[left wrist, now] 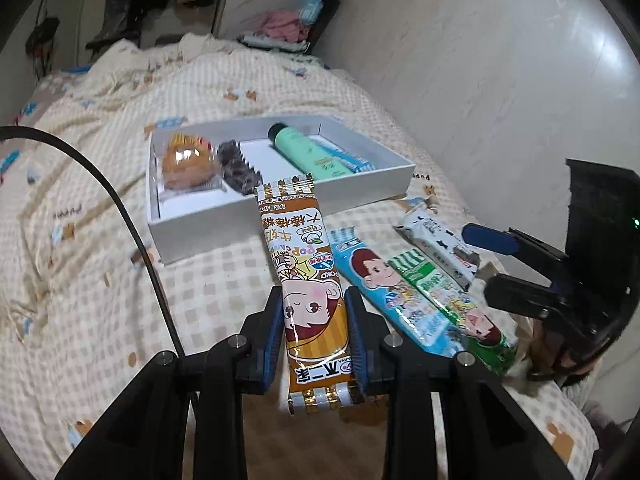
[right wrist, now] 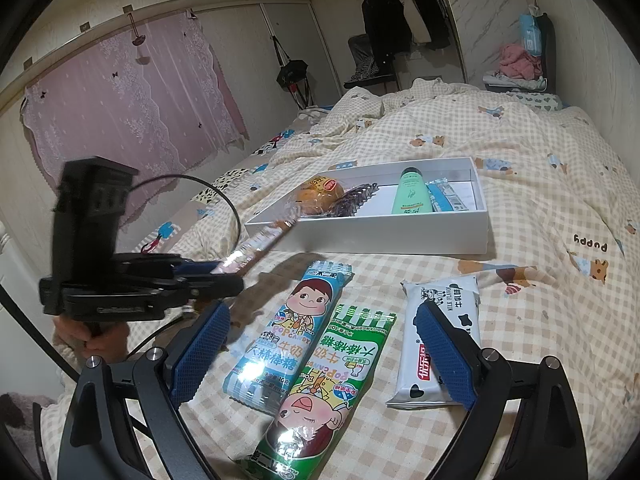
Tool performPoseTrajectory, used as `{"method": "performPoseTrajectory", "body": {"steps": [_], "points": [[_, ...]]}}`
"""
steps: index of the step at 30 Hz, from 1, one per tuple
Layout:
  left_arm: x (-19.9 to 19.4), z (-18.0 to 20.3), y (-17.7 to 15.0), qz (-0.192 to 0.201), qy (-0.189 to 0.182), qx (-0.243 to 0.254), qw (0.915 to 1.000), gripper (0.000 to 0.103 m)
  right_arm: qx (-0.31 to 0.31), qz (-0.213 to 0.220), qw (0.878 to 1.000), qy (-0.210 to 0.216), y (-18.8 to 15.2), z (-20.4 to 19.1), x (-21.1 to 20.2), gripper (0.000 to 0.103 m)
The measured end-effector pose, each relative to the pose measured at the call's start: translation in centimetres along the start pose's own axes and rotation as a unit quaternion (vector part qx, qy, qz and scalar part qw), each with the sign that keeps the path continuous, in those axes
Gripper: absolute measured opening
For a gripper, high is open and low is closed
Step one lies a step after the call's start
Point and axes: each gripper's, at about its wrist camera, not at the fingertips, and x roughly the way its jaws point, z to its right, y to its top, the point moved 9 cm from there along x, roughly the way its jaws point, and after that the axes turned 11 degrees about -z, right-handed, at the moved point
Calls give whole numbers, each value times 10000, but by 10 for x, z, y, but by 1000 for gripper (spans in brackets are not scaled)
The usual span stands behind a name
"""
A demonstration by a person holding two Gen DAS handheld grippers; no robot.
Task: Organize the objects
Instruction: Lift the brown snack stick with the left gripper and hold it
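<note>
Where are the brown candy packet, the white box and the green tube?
brown candy packet (left wrist: 308, 280): left wrist view, middle of the wrapper.
white box (left wrist: 280, 216): left wrist view, near outer wall.
green tube (right wrist: 410, 196): right wrist view, middle of the body.

A: What is covering the bed (right wrist: 520, 160)?
B: A cream checked quilt (left wrist: 100, 160) with little bears is lying rumpled across it.
A: And behind?
B: A pink lace curtain (right wrist: 132, 100) is hanging along one wall; dark clothes are hanging on a rail (right wrist: 400, 12).
</note>
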Motion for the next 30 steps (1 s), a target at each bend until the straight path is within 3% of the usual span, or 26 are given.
{"method": "performPoseTrajectory", "body": {"steps": [5,14,21,23,24,25,30], "points": [[0,-8,0,56,57,-157,9998,33,1,-3,10000,-1,0,0,0,95],[0,-4,0,124,179,-3,9998,33,-1,2,10000,16,-1,-1,1,95],[-10,-14,4,404,-11,-287,9988,33,-1,-55,10000,31,0,-1,-8,95],[-10,-15,4,405,-42,-327,9986,33,42,-307,9994,135,-5,-5,-5,83],[-9,-15,4,393,-39,-317,9987,33,38,-373,9991,183,-6,-8,-3,71],[-8,-13,4,373,-15,-276,9989,33,-14,-466,9988,165,-8,-12,1,68],[-5,-9,4,344,78,-187,9992,33,-358,-865,9956,-20,6,-26,17,68]]}}
